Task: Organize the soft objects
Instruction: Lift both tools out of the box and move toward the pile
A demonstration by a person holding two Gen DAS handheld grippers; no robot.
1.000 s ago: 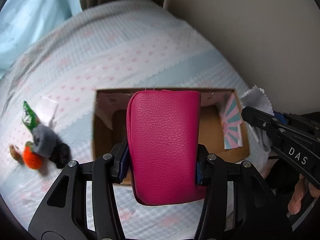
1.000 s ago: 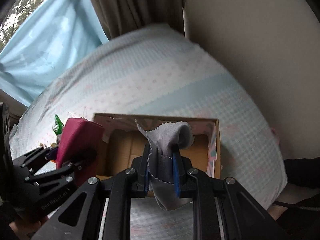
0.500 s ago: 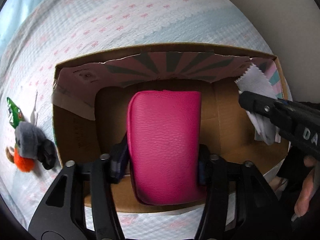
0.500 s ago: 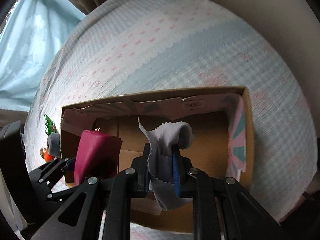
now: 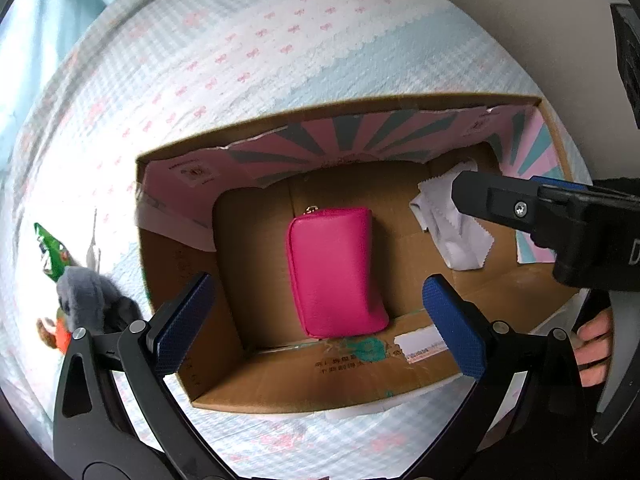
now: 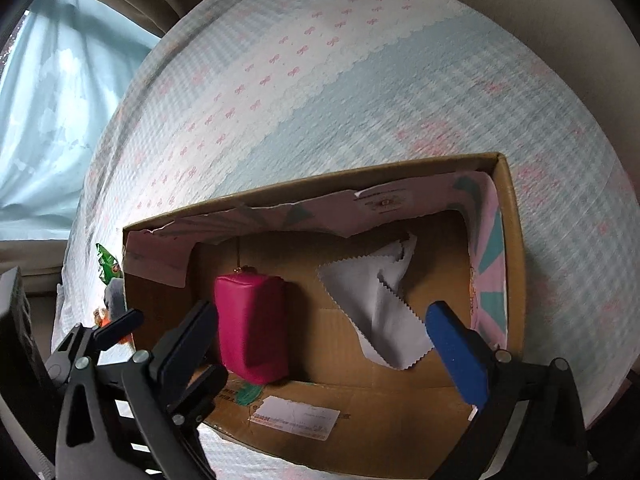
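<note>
A pink leather pouch (image 5: 334,270) lies on the floor of an open cardboard box (image 5: 304,384). My left gripper (image 5: 318,292) hangs over it, pointing straight down. Its jaws are opening, and the pouch lies between and below the blue pads, untouched. A pale grey cloth (image 6: 376,304) with zigzag edges lies crumpled at the box's right end. My right gripper (image 6: 323,312) is above it with jaws opening wide, its pads clear of the cloth. In the right wrist view the pouch (image 6: 252,328) stands left of the cloth inside the box (image 6: 516,260).
The box rests on a bedspread (image 5: 280,40) with pink bows. Left of the box lie a grey and orange plush toy (image 5: 88,296) and a green packet (image 5: 48,252). A person's hand (image 5: 596,340) holds the right gripper. A light blue curtain (image 6: 48,100) hangs at the far left.
Both grippers sank over the box and opened. The left one let go of the pink pouch and the right one let go of the cloth; both now lie on the box floor.
</note>
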